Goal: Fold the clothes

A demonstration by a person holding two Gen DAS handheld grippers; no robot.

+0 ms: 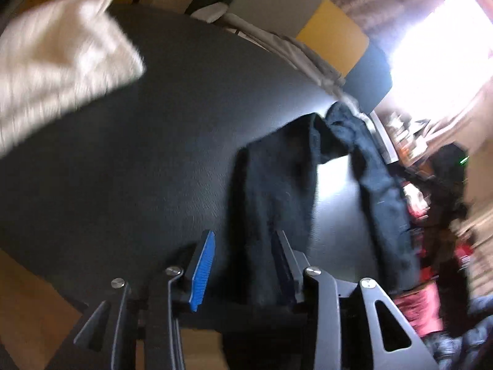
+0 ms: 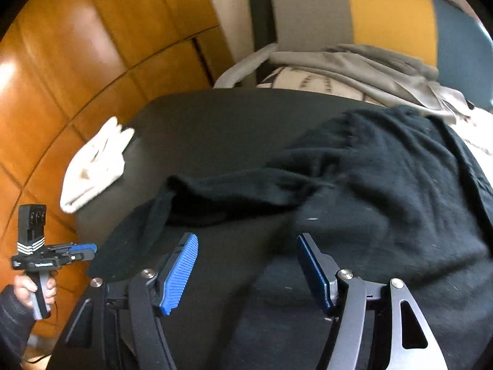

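Observation:
A black garment (image 2: 385, 185) lies crumpled over the right half of the black table (image 2: 215, 123), with one long strip reaching toward the left edge. My right gripper (image 2: 246, 273) hovers over its near part, open, with nothing between its blue pads. In the left wrist view the same dark garment (image 1: 268, 191) runs as a strip straight between the open jaws of my left gripper (image 1: 245, 237); the pads do not press on it. The right wrist view shows a hand holding the left gripper (image 2: 83, 249) at the table's left edge.
A folded white cloth (image 2: 95, 166) sits at the table's far left corner, also in the left wrist view (image 1: 61, 55). Behind the table stands a grey, yellow and blue chair (image 2: 385, 15) draped with grey clothing (image 2: 354, 61). Wooden cabinet doors (image 2: 77, 46) fill the left.

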